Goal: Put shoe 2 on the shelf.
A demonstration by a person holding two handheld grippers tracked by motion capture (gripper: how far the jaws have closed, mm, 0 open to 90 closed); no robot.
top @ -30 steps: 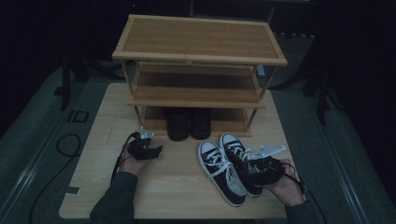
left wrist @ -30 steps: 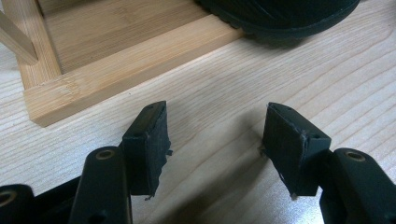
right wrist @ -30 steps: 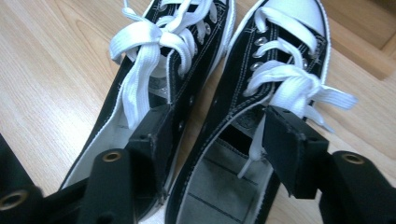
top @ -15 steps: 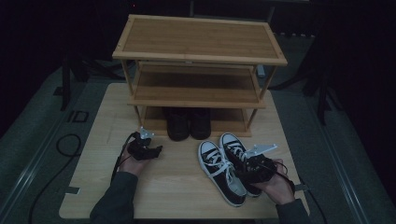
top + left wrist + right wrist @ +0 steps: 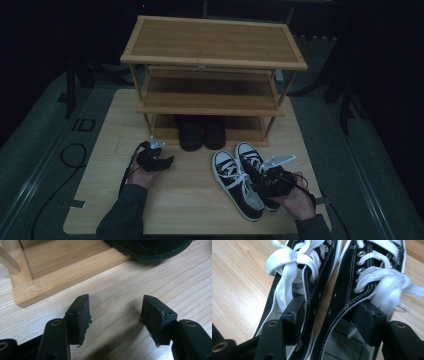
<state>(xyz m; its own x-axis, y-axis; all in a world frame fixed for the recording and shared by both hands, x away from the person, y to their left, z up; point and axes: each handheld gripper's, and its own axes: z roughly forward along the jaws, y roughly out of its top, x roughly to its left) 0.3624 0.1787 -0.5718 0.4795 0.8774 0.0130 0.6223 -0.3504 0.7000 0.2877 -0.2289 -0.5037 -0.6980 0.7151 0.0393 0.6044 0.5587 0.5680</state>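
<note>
From above, a three-tier bamboo shoe rack [image 5: 212,65] stands at the far side of a pale wooden table [image 5: 185,200], with a pair of dark shoes [image 5: 202,132] tucked on its lowest shelf, toes poking out toward the person. Two black lace-up sneakers [image 5: 245,182] with white laces and white soles lie side by side on the table in front of the rack, to the right of centre. The right gripper [image 5: 267,180] sits over their heel ends, held in the person's right hand [image 5: 295,200]; the right gripper view adds what the overhead cannot: its jaws are spread, one pad inside the opening of the one sneaker [image 5: 292,290] and the other inside the opening of its neighbour [image 5: 362,285], so the two inner collar walls stand between them, not visibly squeezed. The left gripper [image 5: 167,162] rests on bare table well apart from the sneakers; the left gripper view shows its jaws wide apart with nothing between them, the rack's bottom rail [image 5: 65,277] and a dark shoe's toe [image 5: 150,248] just ahead. No brand or writing is legible on the shoes.
</note>
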